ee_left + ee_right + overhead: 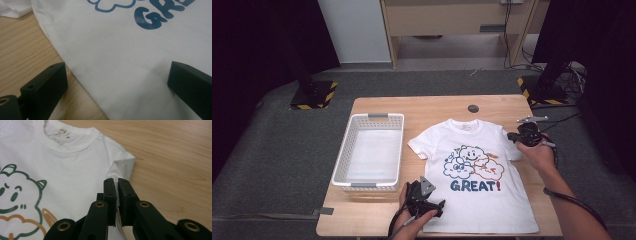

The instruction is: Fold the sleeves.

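A white T-shirt [474, 175] lay spread flat, front up, on the right half of the wooden counter [437, 107], its collar toward the far edge and its hem near the person's side. Its print showed smiling clouds in blue and orange above the word GREAT! in blue letters. To the left of the shirt, just beside its left sleeve, stood a white plastic basket [343, 155] with slotted walls.

The right gripper [518, 136], held in the person's right hand [539, 154], was at the shirt's right sleeve [122, 166]. In the right gripper view its jaws stood nearly together, pinching a fold of the white sleeve cloth between them; the sleeve edge was lifted and creased just ahead of the jaw tips, with bare wood to the right of it.

The left gripper [435, 209], in the left hand [412, 227], sat at the near left corner of the shirt, by the hem. In the left gripper view its jaws stood wide apart, one over the bare wood and the other over the cloth, with the shirt's side edge running between them; the pads did not press on the cloth.

A small dark round disc [473, 108] was set in the counter beyond the collar.
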Available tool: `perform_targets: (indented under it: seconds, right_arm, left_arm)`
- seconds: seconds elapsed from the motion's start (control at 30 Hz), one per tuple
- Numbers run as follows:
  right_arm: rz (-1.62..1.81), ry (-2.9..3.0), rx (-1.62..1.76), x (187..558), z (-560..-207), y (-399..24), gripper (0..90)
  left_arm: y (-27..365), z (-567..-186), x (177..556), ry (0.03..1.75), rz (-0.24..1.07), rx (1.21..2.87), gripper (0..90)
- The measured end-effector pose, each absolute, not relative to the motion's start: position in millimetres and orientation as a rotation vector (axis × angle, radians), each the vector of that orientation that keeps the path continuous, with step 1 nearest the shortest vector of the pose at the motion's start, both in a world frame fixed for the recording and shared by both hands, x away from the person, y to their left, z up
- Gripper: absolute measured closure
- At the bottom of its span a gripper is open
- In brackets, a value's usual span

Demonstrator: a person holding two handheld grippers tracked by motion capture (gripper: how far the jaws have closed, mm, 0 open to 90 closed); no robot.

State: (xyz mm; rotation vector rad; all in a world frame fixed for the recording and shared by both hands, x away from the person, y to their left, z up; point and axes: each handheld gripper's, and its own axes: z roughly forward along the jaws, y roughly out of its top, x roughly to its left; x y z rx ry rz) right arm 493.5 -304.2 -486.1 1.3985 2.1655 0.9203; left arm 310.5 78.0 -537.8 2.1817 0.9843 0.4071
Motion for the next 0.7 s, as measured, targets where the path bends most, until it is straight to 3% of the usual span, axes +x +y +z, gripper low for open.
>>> perform_targets:
  seconds: [0.7]
  right_arm:
    - [0.787, 2.238, 1.371, 514, -491, -244, 85.3]
  left_arm:
    - [78, -538, 310, 0.983, 0.406, 2.182, 1.2]
